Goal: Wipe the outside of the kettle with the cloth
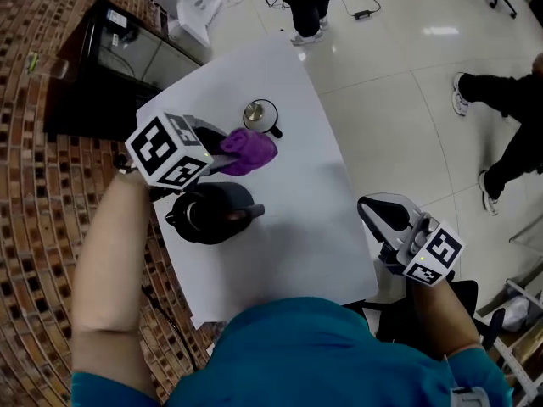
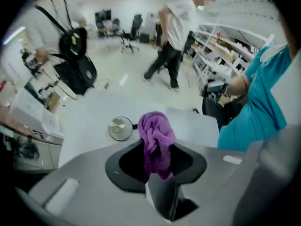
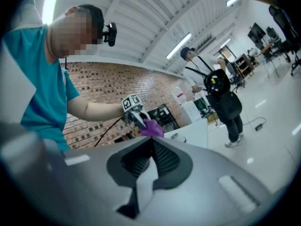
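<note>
Jaws closed together on nothing, the right tool (image 1: 379,214) hangs off the tabletop's (image 1: 297,244) 4 o'clock edge. Toward 8 o'clock on the white surface stands the black kettle (image 1: 208,213). Just beyond it at 12 o'clock, the left tool (image 1: 222,158) is clamped on a bunched purple cloth (image 1: 248,151). Farther on lies a round metal lid (image 1: 260,114).

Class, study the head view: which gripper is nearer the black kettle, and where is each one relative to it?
Left. The left gripper, holding the purple cloth, hangs just beyond the kettle. The right gripper is well off to its right, by the table edge.
</note>
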A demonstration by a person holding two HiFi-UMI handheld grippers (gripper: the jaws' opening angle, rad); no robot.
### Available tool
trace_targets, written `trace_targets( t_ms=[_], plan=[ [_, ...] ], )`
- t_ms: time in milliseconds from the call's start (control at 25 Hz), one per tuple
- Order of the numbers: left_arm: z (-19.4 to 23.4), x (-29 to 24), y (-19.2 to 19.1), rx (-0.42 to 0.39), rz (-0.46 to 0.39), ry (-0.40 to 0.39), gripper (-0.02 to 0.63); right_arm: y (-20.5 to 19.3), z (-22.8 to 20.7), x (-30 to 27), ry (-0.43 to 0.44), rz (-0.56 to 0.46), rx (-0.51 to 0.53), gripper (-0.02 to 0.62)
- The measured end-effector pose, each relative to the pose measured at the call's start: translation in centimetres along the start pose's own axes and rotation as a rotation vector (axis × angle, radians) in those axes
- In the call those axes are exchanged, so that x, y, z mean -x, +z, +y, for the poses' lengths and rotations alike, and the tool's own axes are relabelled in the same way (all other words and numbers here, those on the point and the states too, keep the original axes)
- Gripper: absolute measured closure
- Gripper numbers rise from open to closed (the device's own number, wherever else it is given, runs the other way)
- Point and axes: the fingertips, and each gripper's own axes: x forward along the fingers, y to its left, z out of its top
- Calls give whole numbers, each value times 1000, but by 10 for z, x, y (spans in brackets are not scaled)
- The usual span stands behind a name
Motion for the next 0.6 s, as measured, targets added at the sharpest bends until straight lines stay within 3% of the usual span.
trace_targets(
  t_ms=[120,240,400,600],
  plan=[
    [-25,93,-5,73,-304,127,483,9,17,-9,14,13,53,592],
    [-91,131,-41,136,-523,131,483,16,44,-27,28,31,114,592],
    [-159,78,-103,261,-649,76,482,13,86,-44,16,48,122,592],
    [-146,-4,-156,331,-814,80,482,-2,123,-56,5,134,143,592]
  ],
)
